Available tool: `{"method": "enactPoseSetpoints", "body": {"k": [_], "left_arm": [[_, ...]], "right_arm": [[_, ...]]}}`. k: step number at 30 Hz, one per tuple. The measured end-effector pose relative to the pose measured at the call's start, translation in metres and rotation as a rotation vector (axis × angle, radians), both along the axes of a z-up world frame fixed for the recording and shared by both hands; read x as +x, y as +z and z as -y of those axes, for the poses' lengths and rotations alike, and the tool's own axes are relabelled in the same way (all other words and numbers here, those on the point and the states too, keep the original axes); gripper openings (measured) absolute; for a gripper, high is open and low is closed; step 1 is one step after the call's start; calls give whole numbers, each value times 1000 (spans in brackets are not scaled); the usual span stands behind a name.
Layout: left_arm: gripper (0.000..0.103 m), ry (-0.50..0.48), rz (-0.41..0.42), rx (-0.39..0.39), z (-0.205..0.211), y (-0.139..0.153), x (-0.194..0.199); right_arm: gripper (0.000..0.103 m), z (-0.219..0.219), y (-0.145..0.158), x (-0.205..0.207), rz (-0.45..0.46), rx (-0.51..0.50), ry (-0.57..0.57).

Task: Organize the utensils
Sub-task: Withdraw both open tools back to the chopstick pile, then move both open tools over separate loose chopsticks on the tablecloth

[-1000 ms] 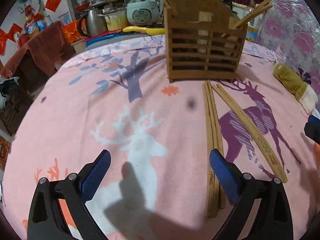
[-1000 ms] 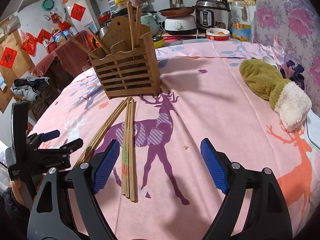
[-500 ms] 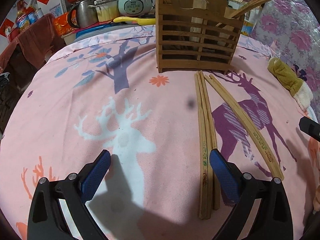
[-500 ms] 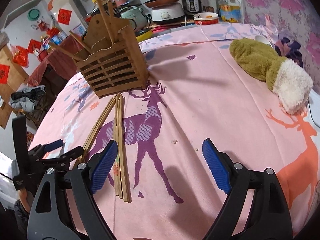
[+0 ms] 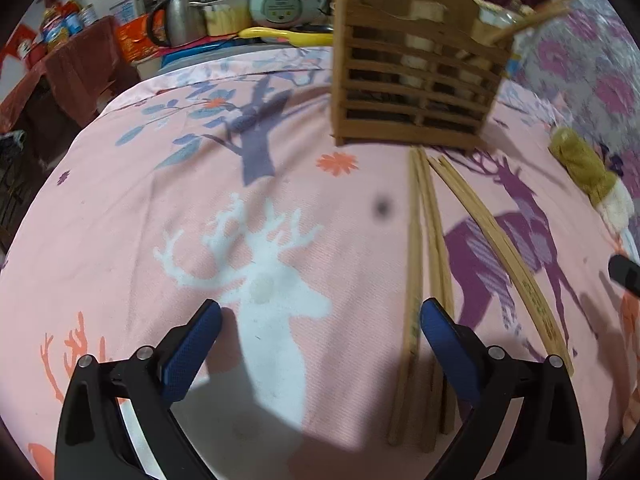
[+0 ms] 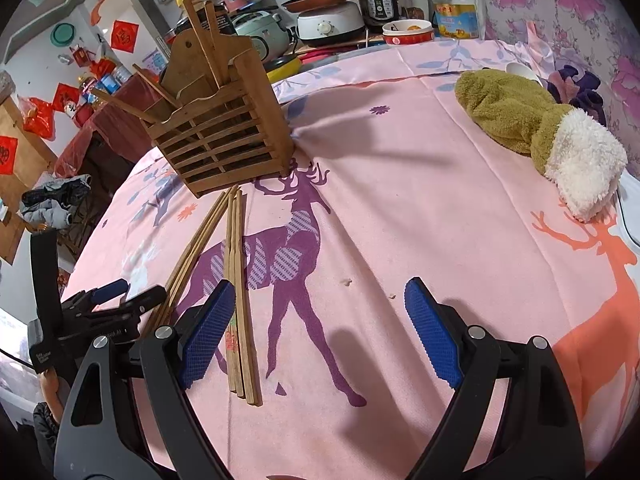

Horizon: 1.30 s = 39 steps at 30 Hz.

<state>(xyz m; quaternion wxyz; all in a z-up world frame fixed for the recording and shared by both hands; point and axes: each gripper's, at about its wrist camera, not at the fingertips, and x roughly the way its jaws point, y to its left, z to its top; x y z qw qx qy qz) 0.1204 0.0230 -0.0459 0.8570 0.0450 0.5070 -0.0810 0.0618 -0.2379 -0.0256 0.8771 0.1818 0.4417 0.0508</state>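
Hovering with both sets of fingers spread wide and empty, we see nothing gripped on either side. Our left gripper (image 5: 320,344) hangs over the white deer print, its right finger (image 5: 448,344) just beside the nearer bundle of chopsticks (image 5: 416,288), which lies outside the gap, not between the fingers. Our right gripper (image 6: 318,332) straddles bare pink cloth on the worktop (image 6: 420,208), with the other bundle of chopsticks (image 6: 239,280) just beyond its left finger (image 6: 206,332). Both bundles point toward the slatted wooden holder (image 6: 224,140), likely laid out for easy pickup. It already carries several sticks, so we judge it the destination. A green mitten (image 6: 532,128) sits well apart.
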Motion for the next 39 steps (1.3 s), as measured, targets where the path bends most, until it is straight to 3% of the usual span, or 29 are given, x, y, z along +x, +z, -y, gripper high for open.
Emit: {"method": "enactPoseSetpoints", "body": {"k": [2, 5, 7, 10, 13, 17, 18, 19, 21, 23, 27, 30, 39], "left_arm": [[95, -32, 13, 35, 8, 0, -3], [80, -51, 28, 37, 11, 1, -5], [50, -36, 52, 45, 7, 4, -5], [19, 15, 59, 43, -7, 7, -2], [14, 57, 47, 18, -21, 9, -6], [19, 75, 46, 3, -31, 10, -16], [31, 81, 46, -1, -32, 10, -16], [53, 87, 41, -7, -33, 10, -15], [72, 98, 30, -3, -33, 7, -12], [74, 92, 32, 30, -29, 5, -12], [91, 116, 20, 62, -31, 2, -10], [94, 138, 5, 36, -38, 1, -7], [97, 140, 3, 60, -36, 0, -7]], "right_arm": [[84, 0, 0, 0, 3, -4, 0], [84, -1, 1, 0, 10, -18, 1], [84, -2, 1, 0, 13, -22, 1], [84, -1, 1, -1, 18, -25, -2], [84, -1, 2, -2, 26, -36, -2], [81, -4, 0, -2, 19, -22, 29], [73, -7, -1, -1, 15, -6, 57], [65, -12, -2, -1, 7, 9, 95], [55, -22, -5, 0, -11, 34, 169], [46, -34, -8, 1, -28, 20, 220], [31, -52, -14, -1, -48, -47, 282], [27, -60, -16, -2, -53, -80, 307], [25, -48, -22, 1, -71, -108, 258]]}}
